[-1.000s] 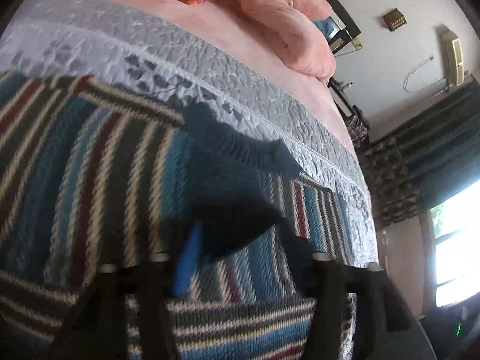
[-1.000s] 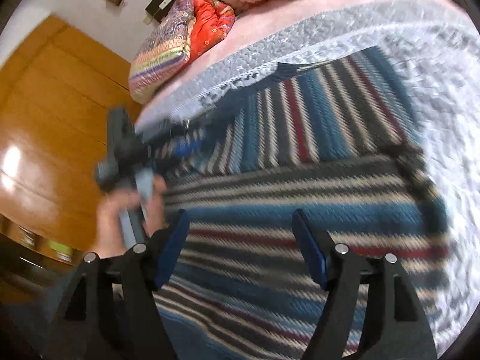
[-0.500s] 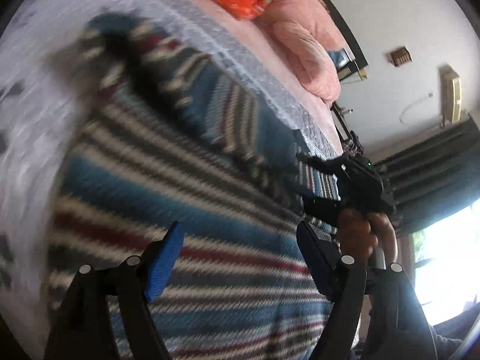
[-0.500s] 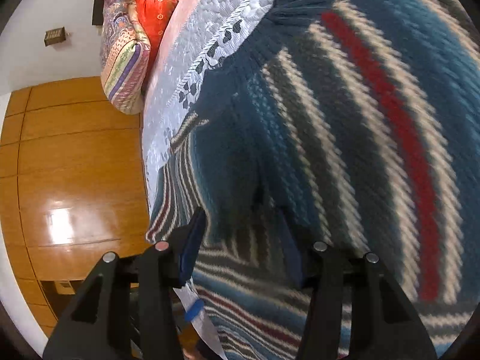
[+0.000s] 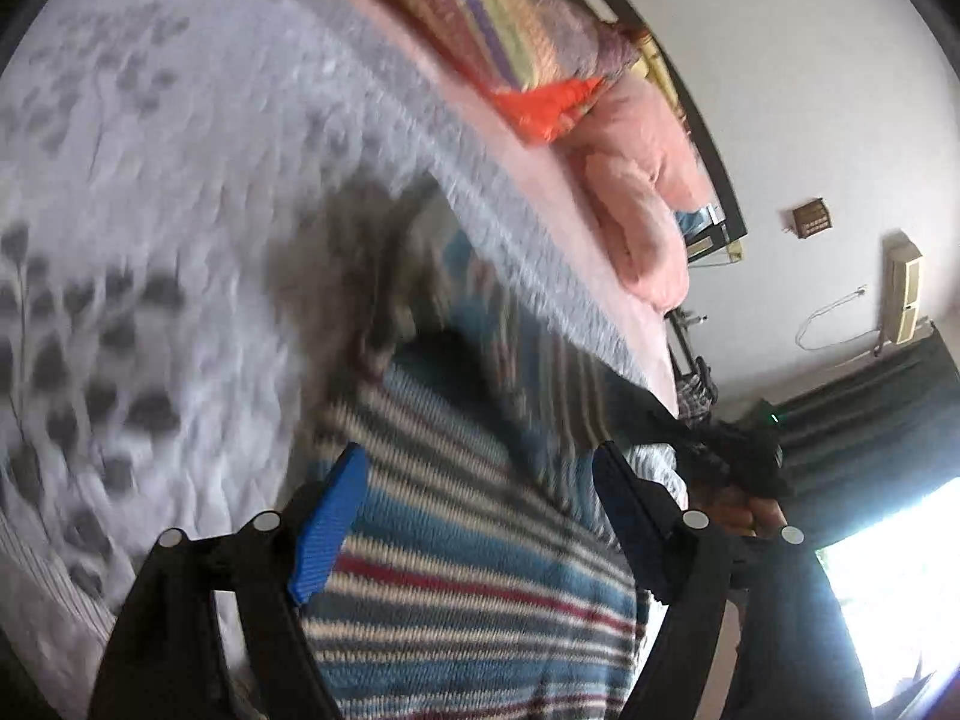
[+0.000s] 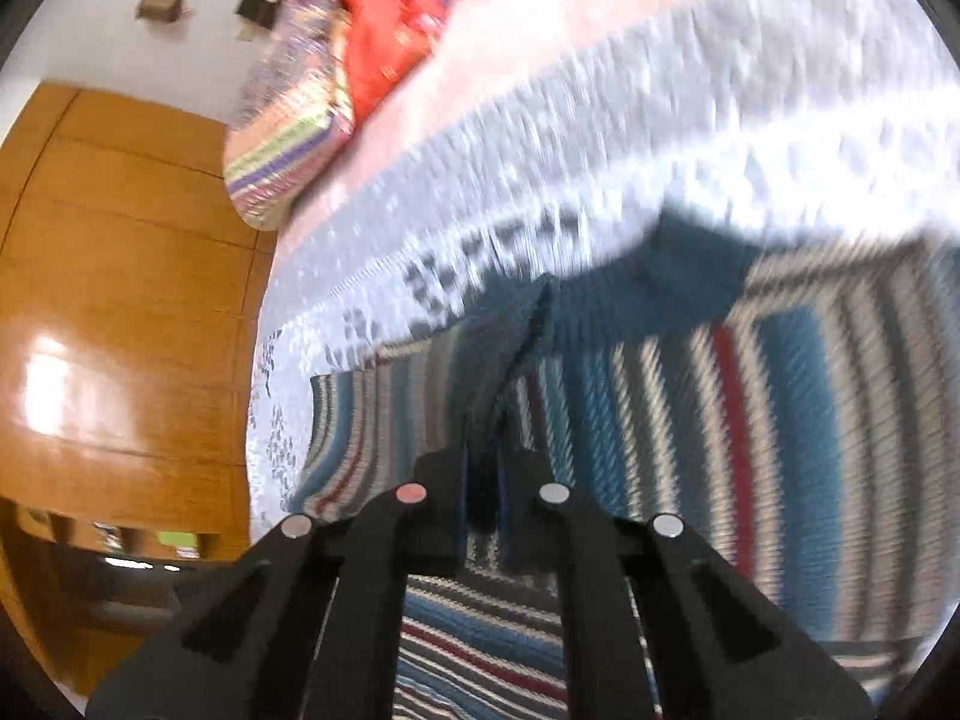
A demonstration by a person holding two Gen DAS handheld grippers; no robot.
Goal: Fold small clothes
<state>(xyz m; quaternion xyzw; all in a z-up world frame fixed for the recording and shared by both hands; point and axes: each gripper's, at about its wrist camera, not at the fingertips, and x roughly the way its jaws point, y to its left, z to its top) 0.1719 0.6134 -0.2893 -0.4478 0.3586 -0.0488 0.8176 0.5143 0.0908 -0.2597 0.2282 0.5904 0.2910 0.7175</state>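
Note:
A striped knit sweater (image 5: 468, 588) in blue, white, dark grey and red lies on a grey-white quilted bedspread (image 5: 150, 240). My left gripper (image 5: 480, 516) hovers open over it, blue pads wide apart, nothing between them. In the right wrist view the sweater (image 6: 750, 420) fills the lower right, and my right gripper (image 6: 483, 480) is shut on a raised fold of its dark blue ribbed edge. In the left wrist view, the right gripper (image 5: 738, 456) and the hand holding it show at the sweater's far side. Both views are blurred.
A pink blanket (image 5: 642, 204) and a multicoloured striped pillow (image 5: 480, 18) with an orange one lie at the head of the bed. An orange wooden wardrobe (image 6: 120, 300) stands beside the bed. A dark curtain (image 5: 870, 420) and a bright window are at the right.
My left gripper let go of the sweater's dark blue edge, opened and drew back. My right gripper came down onto the ribbed edge and shut on it, lifting a fold.

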